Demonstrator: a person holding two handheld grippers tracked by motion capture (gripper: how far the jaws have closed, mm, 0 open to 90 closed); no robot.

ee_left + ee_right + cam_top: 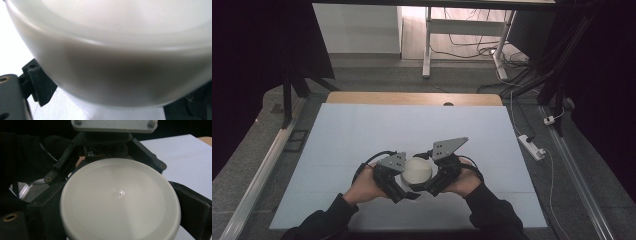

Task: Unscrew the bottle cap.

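A round white container with a flat lid (pixel 417 170) is held just above the pale mat near the table's front middle, between both grippers. My left gripper (pixel 406 189) comes in from the left. In the left gripper view the container's white side (pixel 120 62) is very close, and my left gripper (pixel 112 105) has a black jaw on each side of it. My right gripper (pixel 430 184) comes in from the right. In the right gripper view its jaws press both sides of the lid (pixel 120 202), with my right gripper (pixel 120 225) shut on it.
The pale mat (pixel 362 135) covers most of the wooden table (pixel 412 98). On the floor to the right lie a white power strip (pixel 532 146) and cables. A white desk frame (pixel 428 45) stands beyond the table.
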